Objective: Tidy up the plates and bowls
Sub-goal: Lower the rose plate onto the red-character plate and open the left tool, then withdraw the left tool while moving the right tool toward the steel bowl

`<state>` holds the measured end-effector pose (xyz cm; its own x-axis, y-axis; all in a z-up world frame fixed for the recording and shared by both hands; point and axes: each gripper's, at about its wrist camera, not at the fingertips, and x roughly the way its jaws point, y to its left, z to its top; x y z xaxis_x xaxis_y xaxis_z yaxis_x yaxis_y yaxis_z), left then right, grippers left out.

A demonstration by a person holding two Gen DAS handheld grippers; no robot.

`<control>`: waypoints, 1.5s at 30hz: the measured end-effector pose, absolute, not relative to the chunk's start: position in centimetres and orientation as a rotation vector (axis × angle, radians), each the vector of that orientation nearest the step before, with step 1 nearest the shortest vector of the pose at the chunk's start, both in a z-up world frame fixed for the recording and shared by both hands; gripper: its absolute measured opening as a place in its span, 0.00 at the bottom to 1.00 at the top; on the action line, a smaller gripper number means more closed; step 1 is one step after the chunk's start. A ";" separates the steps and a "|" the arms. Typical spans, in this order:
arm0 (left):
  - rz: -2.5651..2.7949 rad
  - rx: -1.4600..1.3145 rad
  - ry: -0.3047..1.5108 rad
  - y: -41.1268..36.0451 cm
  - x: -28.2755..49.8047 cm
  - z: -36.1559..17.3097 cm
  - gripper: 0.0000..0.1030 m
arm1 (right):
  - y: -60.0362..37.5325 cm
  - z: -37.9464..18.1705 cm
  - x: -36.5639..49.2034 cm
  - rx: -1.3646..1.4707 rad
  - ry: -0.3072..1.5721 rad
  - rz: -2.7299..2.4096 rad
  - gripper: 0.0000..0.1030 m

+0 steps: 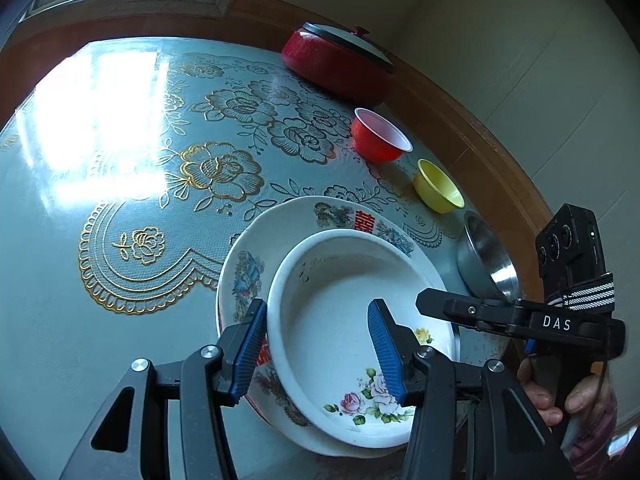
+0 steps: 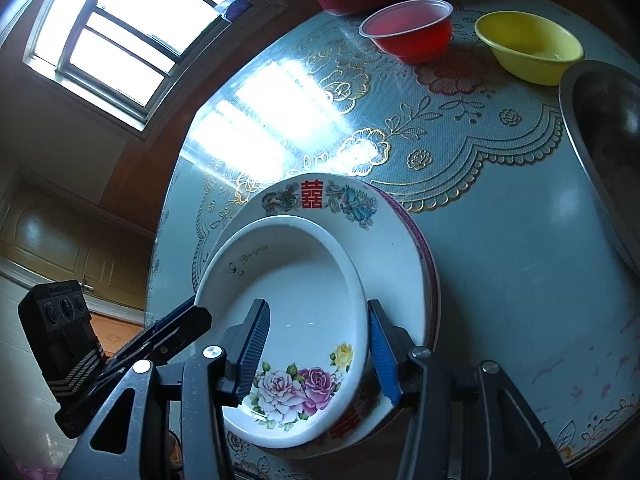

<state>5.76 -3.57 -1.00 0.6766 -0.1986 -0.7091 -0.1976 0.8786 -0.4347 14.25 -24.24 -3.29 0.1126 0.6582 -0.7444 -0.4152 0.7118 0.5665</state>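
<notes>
My left tongs and right tongs straddle opposite rims of the rose plate, pads parted, not pinching. It sits nested on the larger plate at the worktop's near edge; bowls wait far right.

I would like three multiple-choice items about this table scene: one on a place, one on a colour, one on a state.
1. Where does the rose dish sit?
A) in the patterned plate
B) in the steel bowl
C) beside the pot

2. Which colour is the bowl between the red bowl and the steel bowl?
A) blue
B) yellow
C) green

3. How is the pot?
A) open
B) overturned
C) covered by a lid

Key: 1 A, the plate's rim shows around the dish; 2 B, it is plainly yellow; 3 C, the lid rests on top.
</notes>
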 end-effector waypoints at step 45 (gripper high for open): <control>0.017 -0.432 0.836 -3.4 4.1 -1.1 0.63 | -26.0 -3.3 13.4 0.132 1.187 0.628 0.59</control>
